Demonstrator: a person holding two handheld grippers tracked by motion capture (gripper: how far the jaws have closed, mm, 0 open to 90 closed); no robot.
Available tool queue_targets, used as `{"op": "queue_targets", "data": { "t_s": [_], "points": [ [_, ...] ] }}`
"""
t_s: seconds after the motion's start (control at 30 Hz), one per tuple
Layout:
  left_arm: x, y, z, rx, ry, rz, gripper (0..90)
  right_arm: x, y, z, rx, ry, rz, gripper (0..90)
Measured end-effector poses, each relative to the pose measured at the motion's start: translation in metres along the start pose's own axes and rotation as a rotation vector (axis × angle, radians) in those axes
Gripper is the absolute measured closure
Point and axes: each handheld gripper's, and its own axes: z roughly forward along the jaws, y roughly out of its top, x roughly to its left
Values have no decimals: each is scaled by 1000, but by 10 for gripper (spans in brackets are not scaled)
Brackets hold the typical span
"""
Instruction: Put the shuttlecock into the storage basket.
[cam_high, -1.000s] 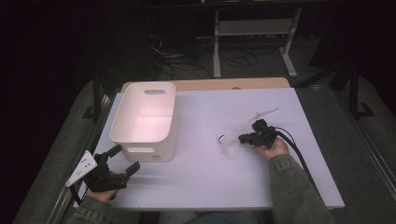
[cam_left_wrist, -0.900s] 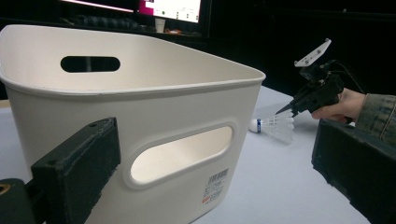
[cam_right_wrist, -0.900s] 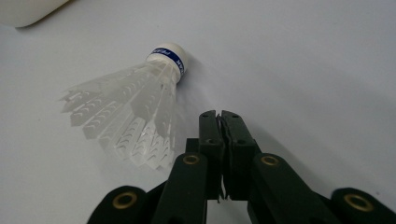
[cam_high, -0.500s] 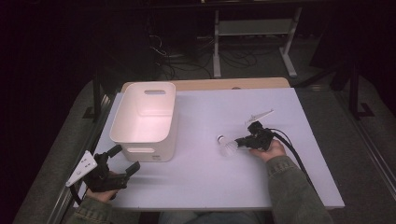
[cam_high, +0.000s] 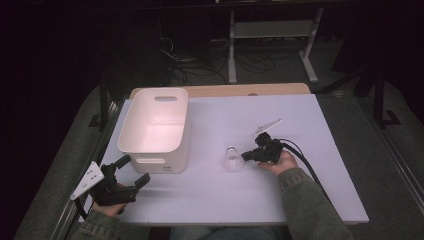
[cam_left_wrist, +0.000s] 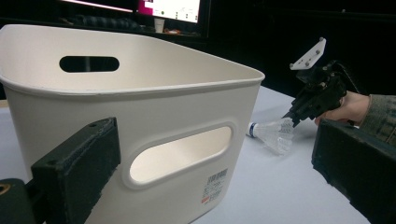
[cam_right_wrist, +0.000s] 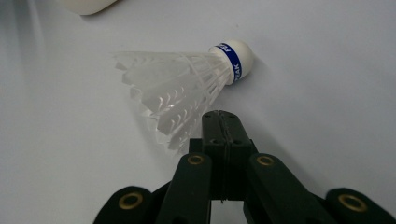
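White: one shuttlecock (cam_right_wrist: 187, 88); one bin (cam_high: 155, 127); two grippers

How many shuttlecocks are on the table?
1. The shuttlecock lies on the white table, right of the white bin, at the right gripper's tips. The bin looks empty.

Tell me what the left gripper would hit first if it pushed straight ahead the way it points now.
Likely the white plastic bin: the open left gripper faces its near wall, around the lower handle slot. How far off it is remains unclear.
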Motion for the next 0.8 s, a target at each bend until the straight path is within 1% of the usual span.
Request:
{"op": "queue_targets", "data": {
  "t_s": [0.03, 0.07, 0.1, 0.2, 0.23, 0.27, 0.3, 0.37, 0.4, 0.47, 0.53, 0.57, 0.67, 0.7, 0.8],
  "points": [
    [0, 0, 0, 0, 0, 0, 8, 1, 1, 1, -4, 8, 2, 886],
    [0, 0, 0, 1, 0, 1, 8, 1, 2, 1, -2, 0, -8, 886],
    [0, 0, 0, 0, -1, 0, 8, 2, 2, 1, -6, 10, -2, 886],
    [0, 0, 0, 0, -1, 1, 8, 4, 3, 3, -10, 13, -8, 886],
    [0, 0, 0, 0, -1, 1, 8, 4, 4, 3, -7, 14, -3, 886],
    [0, 0, 0, 1, -1, 1, 8, 4, 4, 4, -4, 8, -7, 886],
    [0, 0, 0, 0, -1, 1, 8, 5, 4, 4, -6, 16, -11, 886],
    [0, 0, 0, 2, -1, 2, 8, 5, 4, 4, -7, 15, -12, 886],
    [0, 0, 0, 6, -1, 10, 8, 6, 4, 5, -5, 19, -10, 886],
    [0, 0, 0, -1, -3, 5, 8, 8, 6, 6, -7, 26, -15, 887],
    [0, 0, 0, 0, -2, 3, 8, 9, 7, 7, -7, 21, -21, 887],
    [-1, 0, 0, -2, -1, 0, 8, 10, 8, 7, -7, 37, -17, 887],
    [0, 0, 0, 1, -1, 3, 8, 13, 12, 11, -15, 43, -25, 887],
    [0, 0, 0, 1, -1, 3, 8, 14, 13, 12, -16, 51, -25, 887],
    [1, 0, -1, 0, 0, 9, 8, 17, 16, 16, -11, 58, -30, 886]
  ]
}}
